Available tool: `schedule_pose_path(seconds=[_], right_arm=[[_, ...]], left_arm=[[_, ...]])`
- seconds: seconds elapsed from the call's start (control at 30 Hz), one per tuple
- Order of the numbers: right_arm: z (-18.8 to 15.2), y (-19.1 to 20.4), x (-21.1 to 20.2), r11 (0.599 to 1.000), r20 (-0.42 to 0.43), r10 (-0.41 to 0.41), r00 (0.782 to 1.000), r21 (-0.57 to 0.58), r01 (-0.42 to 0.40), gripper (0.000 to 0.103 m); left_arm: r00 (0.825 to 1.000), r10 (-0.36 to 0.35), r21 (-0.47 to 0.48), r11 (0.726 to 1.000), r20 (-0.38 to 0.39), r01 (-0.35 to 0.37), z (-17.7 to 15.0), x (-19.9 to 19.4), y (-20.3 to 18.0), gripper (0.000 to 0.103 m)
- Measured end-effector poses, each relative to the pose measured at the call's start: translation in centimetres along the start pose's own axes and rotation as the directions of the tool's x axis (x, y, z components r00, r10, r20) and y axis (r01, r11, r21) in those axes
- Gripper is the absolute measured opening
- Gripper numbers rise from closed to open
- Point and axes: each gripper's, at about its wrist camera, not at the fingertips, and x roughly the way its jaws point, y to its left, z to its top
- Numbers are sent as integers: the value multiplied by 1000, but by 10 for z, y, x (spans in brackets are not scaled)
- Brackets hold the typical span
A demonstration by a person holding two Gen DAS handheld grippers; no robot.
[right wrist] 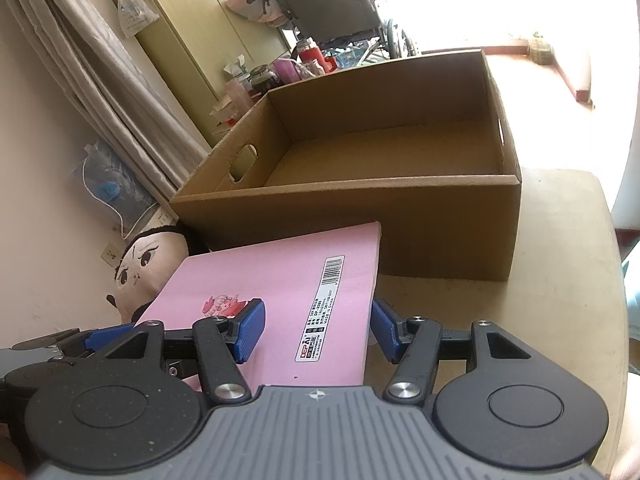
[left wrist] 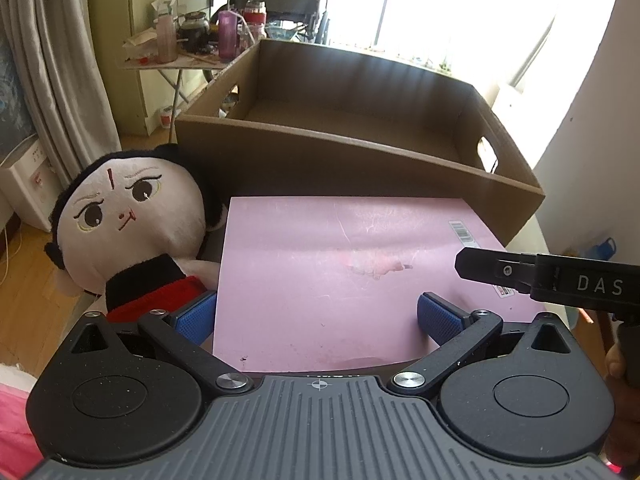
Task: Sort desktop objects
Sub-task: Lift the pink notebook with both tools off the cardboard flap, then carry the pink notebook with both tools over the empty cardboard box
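A pink book lies on the table in front of an empty cardboard box. A plush doll with black hair and a red-and-black top leans against the book's left edge. My left gripper is open wide. Its left pad is beside the book's left edge and its right pad is over the cover. My right gripper is open across the book's right edge, one pad over the cover and one just past the edge. The box and the doll lie beyond it.
The beige table ends in a rounded edge on the right. Behind the box are a folding side table with bottles, a wheelchair, curtains and a bright window. A hand holds the right gripper's handle.
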Motion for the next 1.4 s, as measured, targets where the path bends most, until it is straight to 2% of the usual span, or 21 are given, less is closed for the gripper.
schedule_pose_path(seconds=[1.4], right_arm=[[21,37,-30,995,85,88,993,-58,-83,62]], left_arm=[[991,39,-38,999,131,-34,17,-47,14,103]])
